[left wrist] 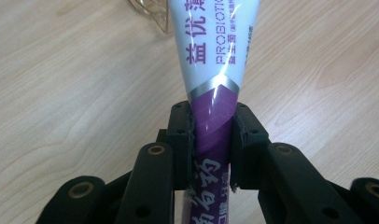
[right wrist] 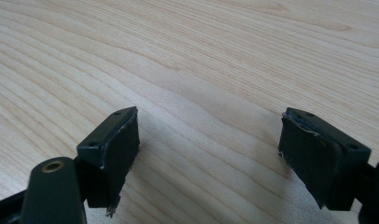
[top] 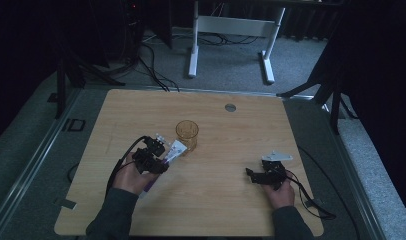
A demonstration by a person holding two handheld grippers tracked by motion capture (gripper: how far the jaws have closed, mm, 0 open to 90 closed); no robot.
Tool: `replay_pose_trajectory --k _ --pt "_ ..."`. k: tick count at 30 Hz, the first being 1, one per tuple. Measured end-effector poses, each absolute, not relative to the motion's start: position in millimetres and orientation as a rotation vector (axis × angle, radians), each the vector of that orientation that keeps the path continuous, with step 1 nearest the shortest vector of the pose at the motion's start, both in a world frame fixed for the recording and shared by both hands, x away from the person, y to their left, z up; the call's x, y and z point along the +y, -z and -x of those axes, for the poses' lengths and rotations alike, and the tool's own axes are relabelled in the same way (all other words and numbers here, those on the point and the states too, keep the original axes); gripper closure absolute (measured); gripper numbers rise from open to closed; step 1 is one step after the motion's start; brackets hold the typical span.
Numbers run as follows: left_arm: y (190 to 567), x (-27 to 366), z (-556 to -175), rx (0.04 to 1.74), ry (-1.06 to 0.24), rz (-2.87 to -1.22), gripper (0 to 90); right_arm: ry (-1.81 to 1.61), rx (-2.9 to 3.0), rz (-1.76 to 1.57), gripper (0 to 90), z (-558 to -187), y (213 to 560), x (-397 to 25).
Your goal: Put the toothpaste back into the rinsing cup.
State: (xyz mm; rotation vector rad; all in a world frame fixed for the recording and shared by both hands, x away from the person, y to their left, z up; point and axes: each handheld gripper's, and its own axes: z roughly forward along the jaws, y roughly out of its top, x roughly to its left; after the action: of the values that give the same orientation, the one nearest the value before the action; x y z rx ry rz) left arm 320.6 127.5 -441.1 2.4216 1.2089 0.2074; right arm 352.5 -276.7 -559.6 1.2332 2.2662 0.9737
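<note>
The left gripper (left wrist: pixel 211 140) is clamped on a white and purple tube (left wrist: pixel 211 70), its jaws pressed against the purple section just below a silver band. The left gripper view shows this grip close up; the high view shows instead that the tube (top: pixel 174 151) lies low over the table (top: pixel 216 200), its white end touching or just beside an amber plastic cup (top: pixel 187 133) near the table centre. The right gripper (right wrist: pixel 208 154) has its jaws spread wide, holding nothing; in the high view it (top: pixel 252 174) sits well to the right of the cup, close to the table. The table is light wood with a round grey cap (top: pixel 230 107) beyond the cup. Grey carpet, cables and a white desk frame (top: pixel 231 37) lie behind in a dark room. The tube reads "PROBIOTIC" beside purple Chinese characters.
</note>
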Motion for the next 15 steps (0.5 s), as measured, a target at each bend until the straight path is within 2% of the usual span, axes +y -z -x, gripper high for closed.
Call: replay_pose_trajectory --k 15 --pt "425 127 -328 1.211 -0.252 -2.313 72.8 -0.974 2.265 -1.234 20.2 -352 560 -277"
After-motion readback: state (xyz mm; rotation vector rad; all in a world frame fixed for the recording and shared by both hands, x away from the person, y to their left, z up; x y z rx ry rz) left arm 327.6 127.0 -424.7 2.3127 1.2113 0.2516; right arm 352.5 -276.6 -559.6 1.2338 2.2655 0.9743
